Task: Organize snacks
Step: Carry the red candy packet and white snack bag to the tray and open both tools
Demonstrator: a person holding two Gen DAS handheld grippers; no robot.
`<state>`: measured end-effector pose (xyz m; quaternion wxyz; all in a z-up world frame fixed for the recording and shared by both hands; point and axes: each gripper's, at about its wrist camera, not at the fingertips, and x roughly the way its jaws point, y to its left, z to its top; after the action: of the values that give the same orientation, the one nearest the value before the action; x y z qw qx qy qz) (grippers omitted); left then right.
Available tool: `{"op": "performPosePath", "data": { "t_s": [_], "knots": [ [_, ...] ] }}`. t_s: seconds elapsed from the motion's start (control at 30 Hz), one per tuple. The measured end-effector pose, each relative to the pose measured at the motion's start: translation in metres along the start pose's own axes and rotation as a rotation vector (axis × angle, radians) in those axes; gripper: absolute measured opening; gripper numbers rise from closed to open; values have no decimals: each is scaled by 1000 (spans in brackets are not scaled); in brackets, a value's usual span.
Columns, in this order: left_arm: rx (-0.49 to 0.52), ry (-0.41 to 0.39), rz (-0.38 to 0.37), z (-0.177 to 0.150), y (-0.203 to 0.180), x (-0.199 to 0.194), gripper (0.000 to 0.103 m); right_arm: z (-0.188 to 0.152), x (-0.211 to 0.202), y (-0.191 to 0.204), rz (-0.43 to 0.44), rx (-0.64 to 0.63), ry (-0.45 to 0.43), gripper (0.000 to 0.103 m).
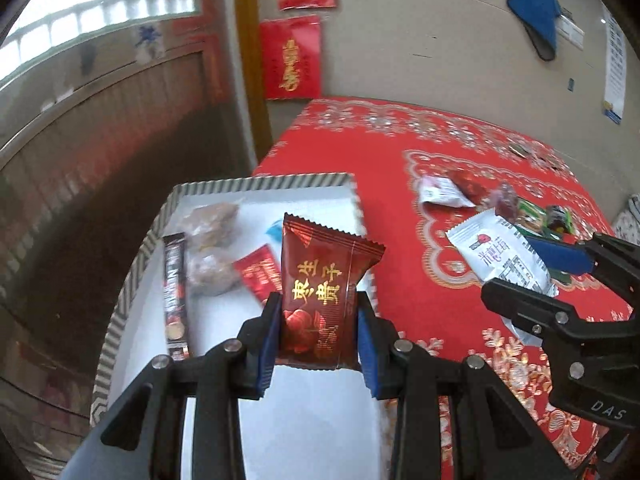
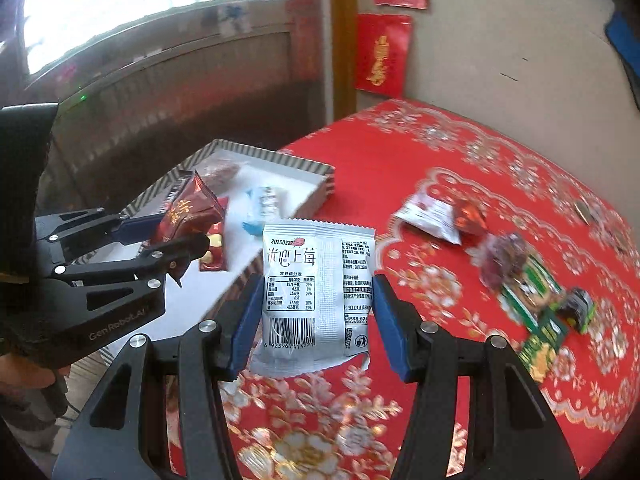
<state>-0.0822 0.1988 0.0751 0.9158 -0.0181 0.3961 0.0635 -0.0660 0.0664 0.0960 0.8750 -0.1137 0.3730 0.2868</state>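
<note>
My left gripper (image 1: pixel 317 332) is shut on a dark red snack packet (image 1: pixel 320 288) with gold characters, held upright over the striped box (image 1: pixel 132 264). The same packet (image 2: pixel 188 212) and left gripper (image 2: pixel 168 240) show at the left of the right wrist view. My right gripper (image 2: pixel 316 316) is shut on a white snack packet (image 2: pixel 318 292) with a barcode, held above the red tablecloth (image 2: pixel 440 152) beside the box (image 2: pixel 312 168). In the left wrist view that white packet (image 1: pixel 500 256) and right gripper (image 1: pixel 532 276) are at the right.
Inside the box lie a brown stick packet (image 1: pixel 175 296), two clear-wrapped brown snacks (image 1: pixel 208 248), a small red packet (image 1: pixel 260 272) and a blue-white candy (image 2: pixel 262 208). Several loose snacks (image 2: pixel 520 272) lie on the cloth to the right. A wall with red decorations (image 1: pixel 296 56) stands behind.
</note>
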Motion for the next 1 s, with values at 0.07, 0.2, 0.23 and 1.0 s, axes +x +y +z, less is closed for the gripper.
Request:
{"op": "performPosePath", "data": {
  "t_s": [0.07,0.2,0.23,1.0],
  "knots": [
    [-14,2,9,-2,8,0,37,4,5,8,10,-14,4,54],
    [-44,7,29,-6,25,2,37,9,15,21,28,-41,14,54],
    [-51,9,33,-7,28,2,37,11,17,24,32,-48,16,54],
    [-163,45,87,-22,85,18,37,28,59,82,102,-148,86,54]
  ]
}}
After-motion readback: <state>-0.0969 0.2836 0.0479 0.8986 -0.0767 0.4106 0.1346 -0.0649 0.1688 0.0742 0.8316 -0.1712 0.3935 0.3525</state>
